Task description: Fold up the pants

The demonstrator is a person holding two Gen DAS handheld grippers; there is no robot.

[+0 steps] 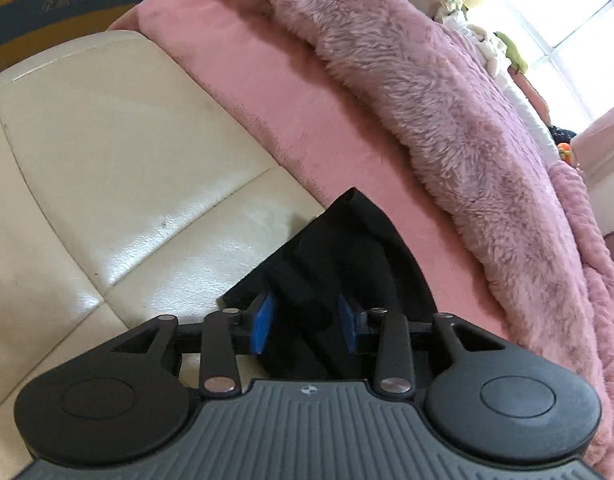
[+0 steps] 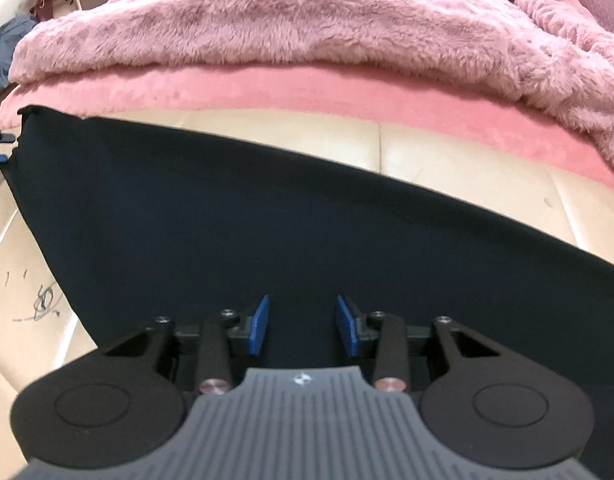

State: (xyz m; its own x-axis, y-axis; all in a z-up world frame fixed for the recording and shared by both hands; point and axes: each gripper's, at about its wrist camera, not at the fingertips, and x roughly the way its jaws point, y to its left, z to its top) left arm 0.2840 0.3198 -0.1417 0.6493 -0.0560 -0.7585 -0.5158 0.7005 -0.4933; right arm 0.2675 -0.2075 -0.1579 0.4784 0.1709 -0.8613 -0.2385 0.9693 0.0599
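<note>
Through the left wrist camera I see my left gripper (image 1: pixel 306 322) angled down over a bunched end of the black pants (image 1: pixel 339 264). Its jaws stand apart, the blue pads (image 1: pixel 264 322) flat and rubbery on either side of a soft ridge of the cloth. I cannot tell whether the pads press on it. That end of the fabric is matte and creased into loose folds. It lies where the cream leather surface (image 1: pixel 119 152) meets a smooth pink sheet (image 1: pixel 267 92). The leather is glossy, stitched into panels and a little scuffed.

From the right wrist camera, my right gripper (image 2: pixel 303 324) hangs over a wide, flat stretch of the same pants (image 2: pixel 227 208). Its jaws are apart too, with dark cloth showing between the pads, which do not seem to touch it. Here the fabric lies smooth and almost unwrinkled, a broad band running slantwise across the cream leather (image 2: pixel 467 160). One squared corner reaches toward the pink sheet (image 2: pixel 307 88) at far left.

Beyond the sheet in both views a shaggy mauve blanket (image 1: pixel 447 100) is heaped, long-piled and tufted. Some pen scribbles (image 2: pixel 43 304) mark the leather at left.
</note>
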